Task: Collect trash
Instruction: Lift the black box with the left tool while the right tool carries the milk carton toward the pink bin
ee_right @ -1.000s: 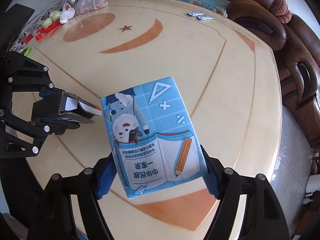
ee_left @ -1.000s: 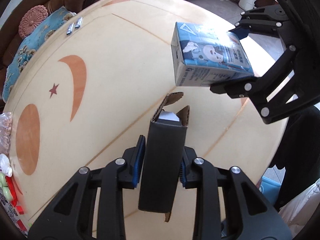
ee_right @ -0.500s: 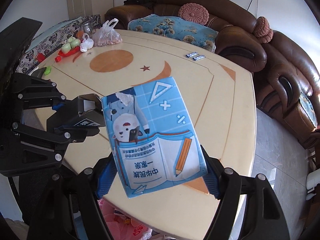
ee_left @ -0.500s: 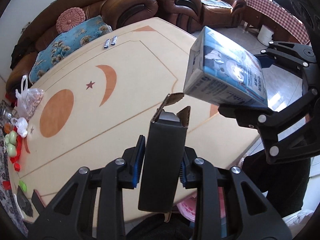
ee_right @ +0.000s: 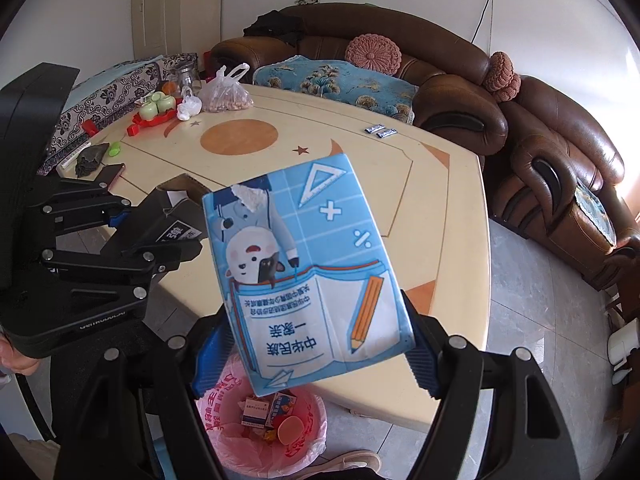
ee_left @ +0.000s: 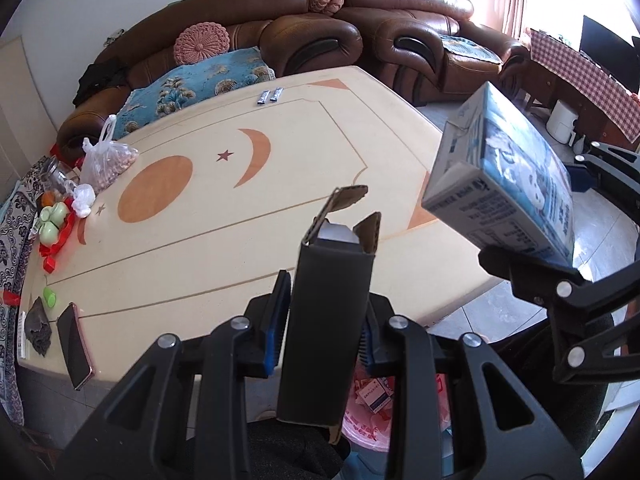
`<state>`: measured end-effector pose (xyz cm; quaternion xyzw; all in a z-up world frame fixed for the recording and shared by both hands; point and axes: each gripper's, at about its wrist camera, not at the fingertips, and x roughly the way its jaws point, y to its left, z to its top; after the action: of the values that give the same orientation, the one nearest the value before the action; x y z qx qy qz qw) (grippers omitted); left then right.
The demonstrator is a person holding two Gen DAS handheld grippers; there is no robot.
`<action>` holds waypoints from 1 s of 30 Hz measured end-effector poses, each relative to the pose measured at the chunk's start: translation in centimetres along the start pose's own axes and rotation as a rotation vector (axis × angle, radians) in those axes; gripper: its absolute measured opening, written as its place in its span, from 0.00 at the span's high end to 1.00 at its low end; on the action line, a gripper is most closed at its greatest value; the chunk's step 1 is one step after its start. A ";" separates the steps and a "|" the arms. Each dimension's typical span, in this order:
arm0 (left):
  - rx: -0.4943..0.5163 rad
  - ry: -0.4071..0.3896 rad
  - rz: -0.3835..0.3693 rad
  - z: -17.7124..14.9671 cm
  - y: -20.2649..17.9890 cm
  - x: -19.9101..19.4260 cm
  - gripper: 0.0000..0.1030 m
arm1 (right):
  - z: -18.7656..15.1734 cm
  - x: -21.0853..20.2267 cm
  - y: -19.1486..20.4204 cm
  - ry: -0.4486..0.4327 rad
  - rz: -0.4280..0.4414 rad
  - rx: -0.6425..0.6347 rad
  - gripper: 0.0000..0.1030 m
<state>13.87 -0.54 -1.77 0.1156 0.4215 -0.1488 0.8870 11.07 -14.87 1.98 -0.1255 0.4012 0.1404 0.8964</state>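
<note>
My left gripper (ee_left: 322,324) is shut on a tall black carton (ee_left: 326,320) with its top flaps open. The same carton (ee_right: 176,220) shows at the left of the right wrist view, held in the left gripper (ee_right: 152,236). My right gripper (ee_right: 310,344) is shut on a blue milk carton (ee_right: 308,268) with a cartoon figure and a pencil printed on it. That blue carton (ee_left: 508,184) hangs at the right of the left wrist view. Both cartons are in the air off the table's near edge, above a bin with a pink bag (ee_right: 264,424) that holds small boxes.
The round cream table (ee_left: 240,216) carries two small sachets (ee_left: 269,96), a bag of nuts (ee_left: 106,160), green fruit (ee_left: 52,220), a phone (ee_left: 74,344) and a dark rag (ee_left: 38,326). Brown sofas (ee_right: 560,184) curve behind it. A shoe (ee_right: 352,462) shows by the bin.
Both grippers have risen and pulled back from over the table to its near edge, each still holding its carton. The pink-bagged bin has come into view below.
</note>
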 end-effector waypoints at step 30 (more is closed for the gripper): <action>0.025 0.149 -0.074 -12.0 -4.9 4.9 0.71 | -14.6 2.1 3.5 0.098 0.014 0.125 0.30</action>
<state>6.44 -1.92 -13.38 0.1218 0.4885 -0.1778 0.8455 1.21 -16.18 -9.42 -0.0733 0.4533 0.1152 0.8809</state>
